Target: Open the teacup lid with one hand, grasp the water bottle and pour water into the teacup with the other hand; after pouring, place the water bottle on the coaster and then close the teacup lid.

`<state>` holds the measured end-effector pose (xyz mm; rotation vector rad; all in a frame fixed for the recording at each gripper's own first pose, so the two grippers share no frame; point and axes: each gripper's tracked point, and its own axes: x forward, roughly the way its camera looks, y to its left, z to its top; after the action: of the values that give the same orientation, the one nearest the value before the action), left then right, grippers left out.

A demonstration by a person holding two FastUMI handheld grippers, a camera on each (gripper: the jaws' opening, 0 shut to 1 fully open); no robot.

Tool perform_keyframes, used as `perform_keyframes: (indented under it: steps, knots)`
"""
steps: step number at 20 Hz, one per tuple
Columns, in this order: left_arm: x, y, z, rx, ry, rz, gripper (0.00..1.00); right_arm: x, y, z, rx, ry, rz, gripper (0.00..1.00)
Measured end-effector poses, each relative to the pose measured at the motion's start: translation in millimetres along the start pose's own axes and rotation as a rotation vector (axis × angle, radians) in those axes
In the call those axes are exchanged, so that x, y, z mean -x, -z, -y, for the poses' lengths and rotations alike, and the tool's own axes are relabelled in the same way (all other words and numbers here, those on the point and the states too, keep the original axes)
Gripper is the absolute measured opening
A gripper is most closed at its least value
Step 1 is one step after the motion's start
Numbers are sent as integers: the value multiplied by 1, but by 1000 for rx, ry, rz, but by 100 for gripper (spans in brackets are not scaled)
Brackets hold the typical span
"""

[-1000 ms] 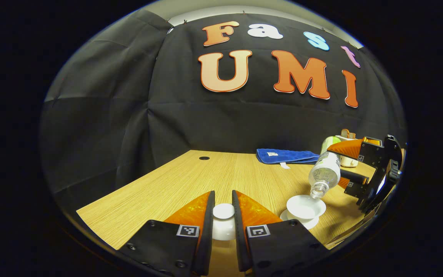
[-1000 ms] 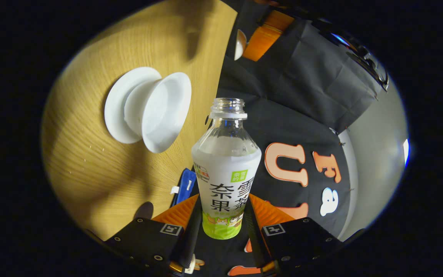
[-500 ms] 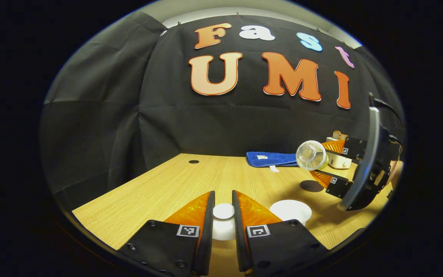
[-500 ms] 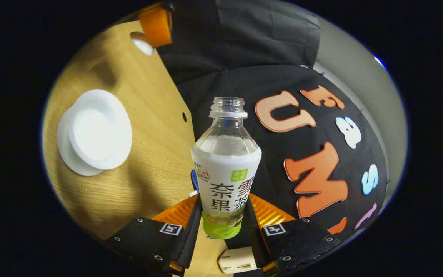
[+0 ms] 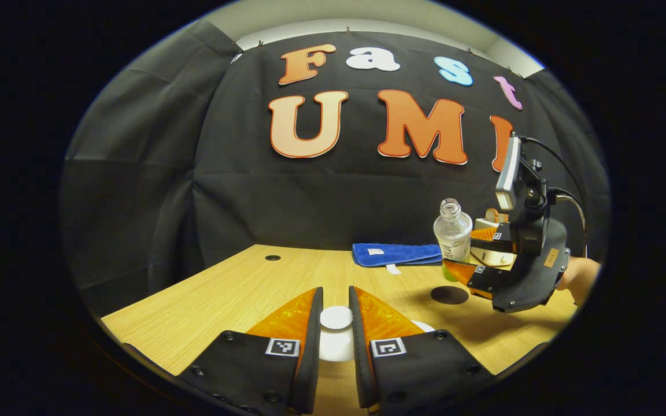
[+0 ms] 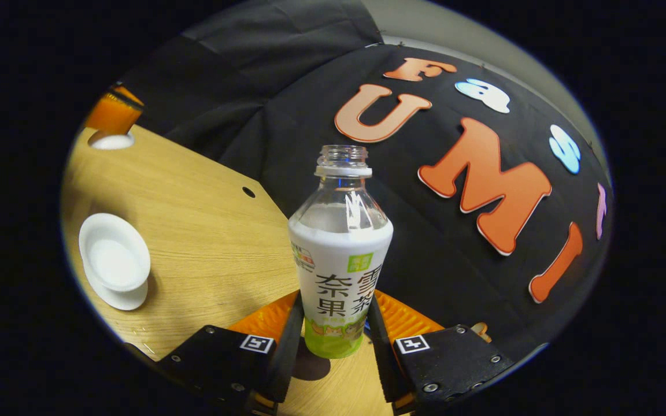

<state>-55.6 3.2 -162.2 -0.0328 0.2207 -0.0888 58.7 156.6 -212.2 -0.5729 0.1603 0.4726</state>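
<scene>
The worktop [image 5: 263, 283] carries everything, and its open middle is presumably kept free so both arms can work; a blue cloth [image 5: 396, 253] lies folded at its far edge against the booth wall, out of the way. The right gripper [image 6: 336, 323] has its 2 fingers clamped on the lower body of the water bottle [image 6: 340, 260], which stands upright and uncapped, a posture that suits carrying it without spilling; in the left gripper view the bottle hangs above and just behind the dark round coaster [image 5: 449, 294], so setting it down there looks like the step in hand. The teacup [image 6: 114, 259] sits open on its saucer [image 6: 122, 296] at the near-left of the right gripper view, well apart from the bottle; whether water is in it I cannot tell. The left gripper [image 5: 336, 323] has its fingers closed on the knob of the teacup lid [image 5: 336, 338], held aside, seemingly so the cup stays uncovered until the bottle is parked.
</scene>
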Motion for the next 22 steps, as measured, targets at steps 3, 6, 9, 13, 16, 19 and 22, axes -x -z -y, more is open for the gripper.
perform_keyframes:
  steps: [3,6,9,13,16,19,22]
  knots:
    - [0,-5,8,6,13,12,31,0,3,-5,-174,-21,-36,62]
    - [-4,-4,17,6,24,12,30,-2,8,-16,-343,-36,-76,62]
    - [-3,-2,21,9,28,1,31,-1,9,-29,-487,-75,-110,60]
    - [-6,4,24,5,28,-16,30,0,19,-23,-485,-49,-139,62]
    - [-10,8,28,7,35,-28,31,1,33,-25,-498,-47,-184,60]
    - [-13,11,33,6,46,-38,31,8,35,-26,-532,-52,-210,63]
    - [-18,16,39,9,59,-51,31,2,40,-31,-571,-49,-220,63]
